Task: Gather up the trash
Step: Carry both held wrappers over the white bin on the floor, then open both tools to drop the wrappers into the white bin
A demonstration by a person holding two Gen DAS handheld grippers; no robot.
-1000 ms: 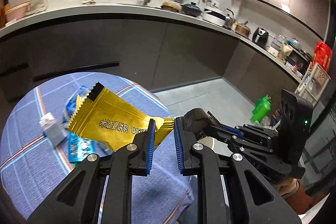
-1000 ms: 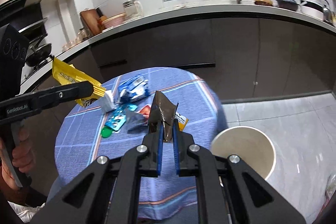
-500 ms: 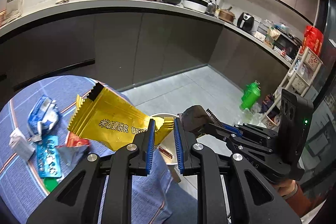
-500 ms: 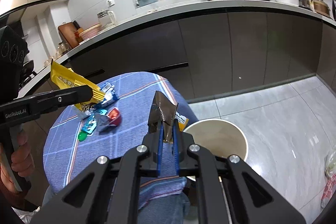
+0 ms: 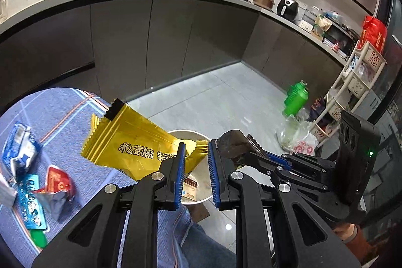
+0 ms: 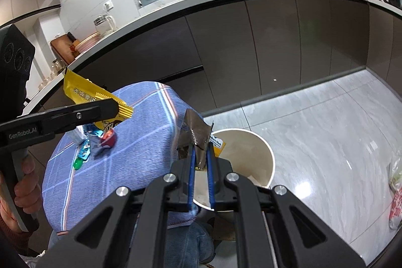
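Observation:
My left gripper (image 5: 197, 157) is shut on the end of a gold snack wrapper (image 5: 135, 142), which hangs in the air over the edge of the round table with the blue checked cloth (image 5: 62, 117). Just beyond its fingertips a cream round bin (image 5: 187, 132) stands on the floor with some scraps inside. My right gripper (image 6: 200, 150) is shut on a crumpled dark foil wrapper (image 6: 194, 135) held above the bin (image 6: 267, 152). In the right wrist view the left gripper (image 6: 116, 107) and gold wrapper (image 6: 80, 92) hover over the table (image 6: 125, 155).
Blue, red and silver wrappers (image 5: 30, 182) lie on the cloth. A green bottle (image 5: 295, 99), a plastic bag (image 5: 299, 140) and a white shelf rack (image 5: 351, 92) stand on the tiled floor to the right. Dark cabinets (image 6: 276, 42) run behind. A person's jeans-clad leg (image 5: 201, 243) is below.
Both grippers swung right and down from over the table toward the bin, each still gripping its wrapper. The bin has come into view under the fingertips.

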